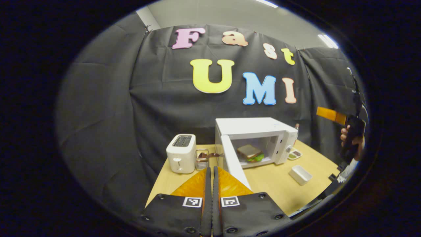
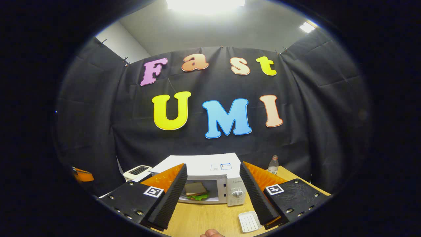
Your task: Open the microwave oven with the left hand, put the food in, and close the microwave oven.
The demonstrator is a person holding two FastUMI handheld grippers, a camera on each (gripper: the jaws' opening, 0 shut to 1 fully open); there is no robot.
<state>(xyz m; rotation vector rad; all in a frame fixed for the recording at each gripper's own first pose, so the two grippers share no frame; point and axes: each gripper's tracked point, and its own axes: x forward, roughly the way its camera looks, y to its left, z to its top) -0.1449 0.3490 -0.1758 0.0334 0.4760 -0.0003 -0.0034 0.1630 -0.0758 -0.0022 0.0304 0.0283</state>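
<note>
Microwave oven (image 1: 256,141) stands on the bench (image 1: 273,184), door (image 1: 234,163) swung open toward the left gripper view's camera. Sandwich (image 1: 250,153) lies inside the cavity, on its floor, lettuce showing at the front edge. In the right gripper view the same sandwich (image 2: 195,191) sits well inside the opening, left of the control panel (image 2: 236,191).

Left tongs (image 1: 211,174): fingers together, nothing between them, held back from the bench and near the free edge of the door but apart from it. Right tongs (image 2: 212,192): fingers wide apart, empty, raised clear of the oven. From the left gripper view the right tongs (image 1: 330,115) and the hand (image 1: 352,141) holding them are off to the far side, well apart from the oven.

Judgement: food is in; the closing step remains.

To do it well:
- Lay the closed left tongs flat against the outer face of the door near its free edge, not near the hinge, so the push turns it easily.
- Sweep along the door's arc, then press firmly at the end until the latch seats.
- Keep the push level; the oven is light-looking and may slide on the bench.
- Mind the toaster (image 1: 181,158) and the small rack (image 1: 202,159) just beside it, near the door's side.
- White tray (image 1: 300,174) is out of the path.
</note>
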